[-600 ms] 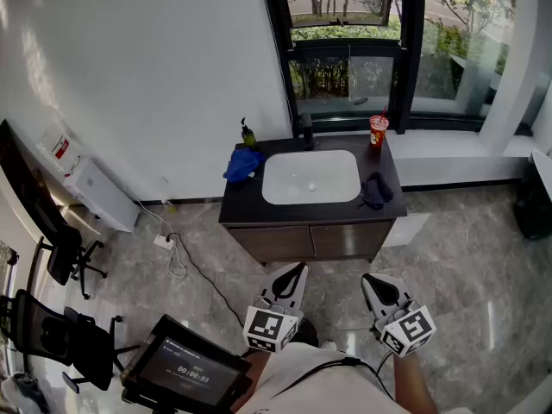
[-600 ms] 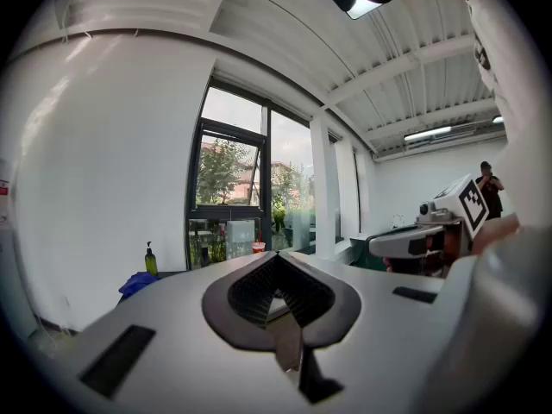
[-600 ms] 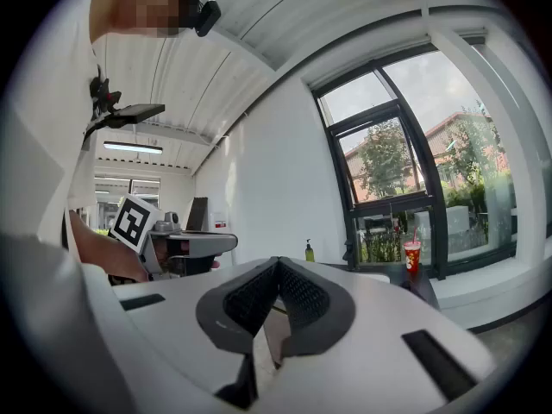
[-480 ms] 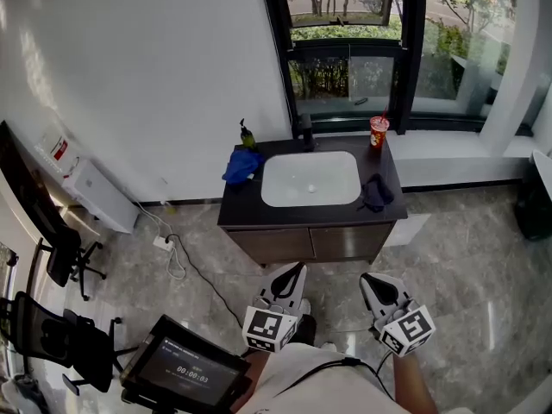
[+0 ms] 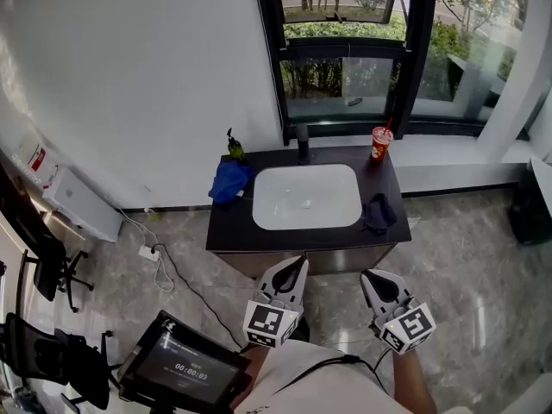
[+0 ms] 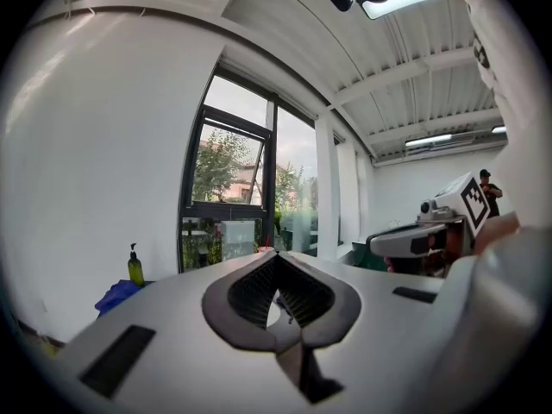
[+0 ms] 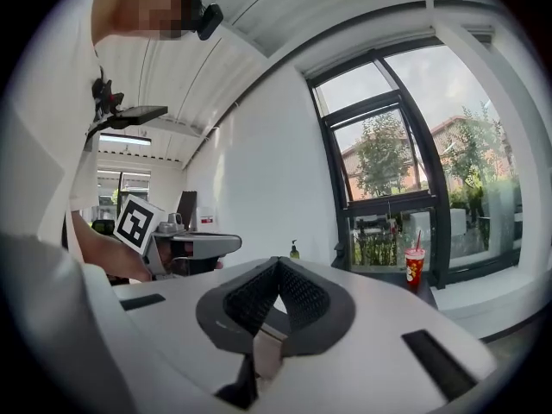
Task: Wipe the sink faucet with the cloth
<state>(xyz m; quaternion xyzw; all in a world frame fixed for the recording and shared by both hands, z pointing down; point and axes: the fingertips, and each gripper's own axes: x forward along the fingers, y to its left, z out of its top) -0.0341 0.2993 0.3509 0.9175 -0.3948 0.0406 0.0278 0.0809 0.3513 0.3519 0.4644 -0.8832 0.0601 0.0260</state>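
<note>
The sink (image 5: 285,192) is white, set in a black counter (image 5: 226,229). Behind the sink the faucet (image 5: 303,143) is black. Left of the sink lie a bright blue cloth (image 5: 229,181) and an olive-green bottle (image 5: 234,149). Right of it are a near-black cloth (image 5: 378,213) and a red cup (image 5: 379,142). The left gripper (image 5: 297,266) and right gripper (image 5: 369,276) are pale grey with black pads and black-and-white square markers

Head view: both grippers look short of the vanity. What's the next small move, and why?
Probably carry the right gripper forward toward the dark crumpled cloth at the right of the black countertop, opening its jaws on the way. It and the left gripper hang short of that countertop, jaws together and empty.
</note>
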